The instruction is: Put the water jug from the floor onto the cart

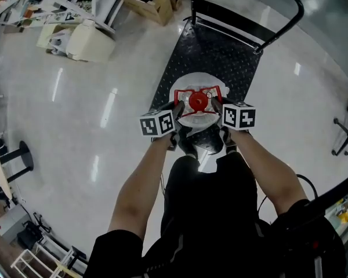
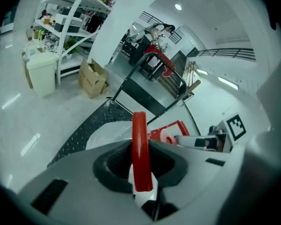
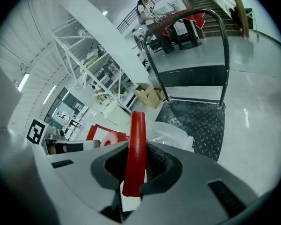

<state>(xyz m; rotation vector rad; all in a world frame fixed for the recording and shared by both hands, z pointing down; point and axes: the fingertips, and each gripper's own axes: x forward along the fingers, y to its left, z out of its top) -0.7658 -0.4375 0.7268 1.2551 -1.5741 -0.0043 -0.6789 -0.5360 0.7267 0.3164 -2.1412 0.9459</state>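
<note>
The water jug (image 1: 192,81) is clear white, with a red cap (image 1: 198,101) and a red handle frame on top. It is over the near end of the black cart deck (image 1: 220,48); whether it rests on the deck I cannot tell. My left gripper (image 1: 177,110) is shut on the frame's left red bar (image 2: 139,144). My right gripper (image 1: 219,110) is shut on the right red bar (image 3: 136,146). In each gripper view the cap (image 2: 168,136) (image 3: 113,138) and the other gripper show beside the bar. The jug's lower part is hidden.
The cart's black push handle (image 1: 290,4) rises at its far end. A cardboard box (image 1: 148,2) and a white bin (image 1: 90,42) stand at the back left by shelving. A black stand (image 1: 345,132) is at the right. A person (image 3: 144,6) stands far off.
</note>
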